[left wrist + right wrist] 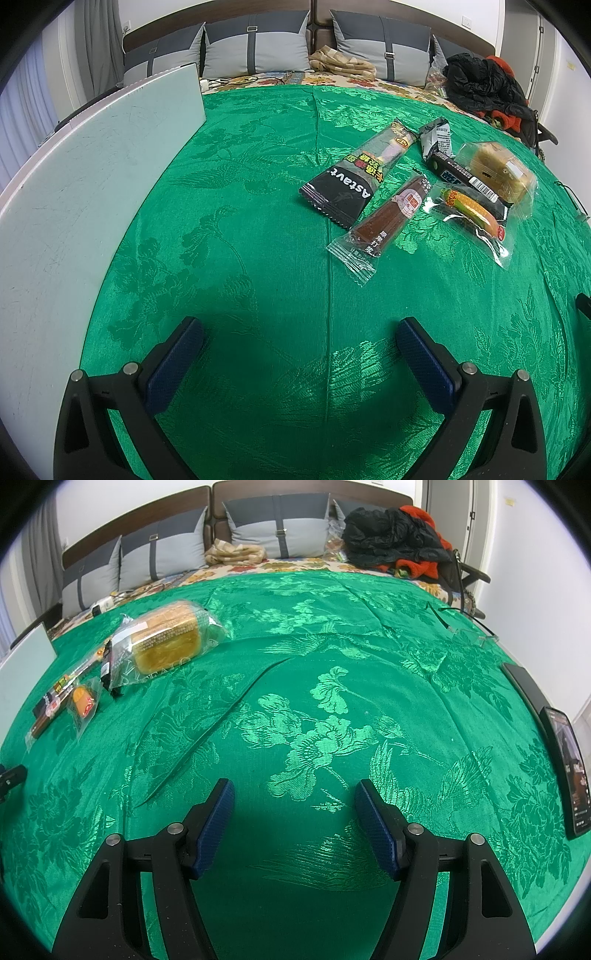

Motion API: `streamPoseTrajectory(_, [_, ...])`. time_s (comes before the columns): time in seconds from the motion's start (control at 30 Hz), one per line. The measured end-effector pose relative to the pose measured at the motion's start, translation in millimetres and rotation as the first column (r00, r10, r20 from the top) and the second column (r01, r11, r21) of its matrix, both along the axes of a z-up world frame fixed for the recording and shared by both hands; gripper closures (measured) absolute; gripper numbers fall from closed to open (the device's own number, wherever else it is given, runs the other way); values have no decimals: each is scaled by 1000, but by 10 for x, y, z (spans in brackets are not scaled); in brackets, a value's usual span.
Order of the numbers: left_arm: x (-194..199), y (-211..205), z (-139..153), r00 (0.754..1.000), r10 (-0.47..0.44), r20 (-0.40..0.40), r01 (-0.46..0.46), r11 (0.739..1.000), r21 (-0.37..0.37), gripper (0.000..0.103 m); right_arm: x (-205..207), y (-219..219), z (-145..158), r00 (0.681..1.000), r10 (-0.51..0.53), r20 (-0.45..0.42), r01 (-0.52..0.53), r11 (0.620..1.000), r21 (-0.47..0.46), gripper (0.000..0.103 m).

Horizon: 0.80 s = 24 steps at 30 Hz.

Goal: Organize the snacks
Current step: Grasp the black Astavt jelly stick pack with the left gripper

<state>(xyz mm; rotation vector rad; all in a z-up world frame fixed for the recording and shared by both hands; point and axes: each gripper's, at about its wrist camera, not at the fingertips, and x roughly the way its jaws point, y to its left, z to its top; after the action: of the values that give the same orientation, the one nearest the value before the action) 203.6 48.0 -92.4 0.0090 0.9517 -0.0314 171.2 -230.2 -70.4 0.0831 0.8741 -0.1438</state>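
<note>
- Left claw (299,354) and right claw (294,812) both hang released and empty over the green bedspread (240,221).
- The snacks cluster ahead of the left claw: black wrapper (343,184), brown bar (388,218), bread pack (166,642) overlapping.
- Best to take an outer packet first, pinching across its width.
- A white board (92,184) flanks the left; a phone (567,771) lies right.

Snacks (406,184) clustered on cloth (240,258)
</note>
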Motion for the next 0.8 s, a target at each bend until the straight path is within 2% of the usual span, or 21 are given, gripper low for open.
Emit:
streamPoseTrajectory(0.1, [96,14,23,994,-85,-69,84,996,-8,0,1,0,0,1000,1,0,-1,1000,0,31])
streamPoseTrajectory(0.13, [146,52,49,991,-98,-87,95,995,-39,0,2,1,0,1000,1,0,-1,1000,0,31])
streamPoseTrajectory(0.2, [282,139,136,991,-92,-98,80,990,-113,1,3,1,0,1000,1,0,-1,1000,0,31])
streamPoseTrajectory(0.27, [432,147,250,992,-90,-83,78,987,-138,1,3,1,-1,1000,1,0,-1,1000,1,30])
streamPoseTrajectory(0.3, [509,122,313,993,-97,-70,88,988,-130,4,2,-1,-3,1000,2,-1,-2,1000,1,30])
streamPoseTrajectory(0.4, [875,-96,474,991,-125,-49,125,992,-20,8,0,-5,-4,1000,2,-1,-2,1000,2,30])
streamPoseTrajectory(0.47, [1164,-254,481,985,-152,-79,154,988,20,12,1,-4,-4,1000,1,-1,-1,1000,0,30])
streamPoseTrajectory(0.5, [1280,-324,468,982,-165,-91,168,985,35,18,1,-5,-4,1000,1,-1,-1,1000,0,30])
streamPoseTrajectory(0.6, [1597,-539,352,971,-192,-143,206,974,93,19,1,-5,-4,1000,1,-1,-1,1000,0,30])
streamPoseTrajectory(0.67, [1737,-629,232,964,-192,-186,216,969,123,24,1,-6,-4,1000,0,-1,0,1000,0,29])
streamPoseTrajectory(0.7, [1790,-652,177,959,-195,-204,222,968,118,32,1,-7,-4,1000,0,-1,0,1000,0,29])
streamPoseTrajectory(0.73, [1819,-631,170,957,-208,-202,225,972,62,53,2,-5,-4,1000,0,-1,0,1000,0,29])
streamPoseTrajectory(0.77, [1823,-599,173,957,-208,-202,219,975,34,67,2,-6,-4,1000,0,-1,0,1000,0,29])
streamPoseTrajectory(0.8, [1840,-564,187,958,-200,-205,205,979,5,75,2,-6,-4,1000,0,-1,0,1000,1,29])
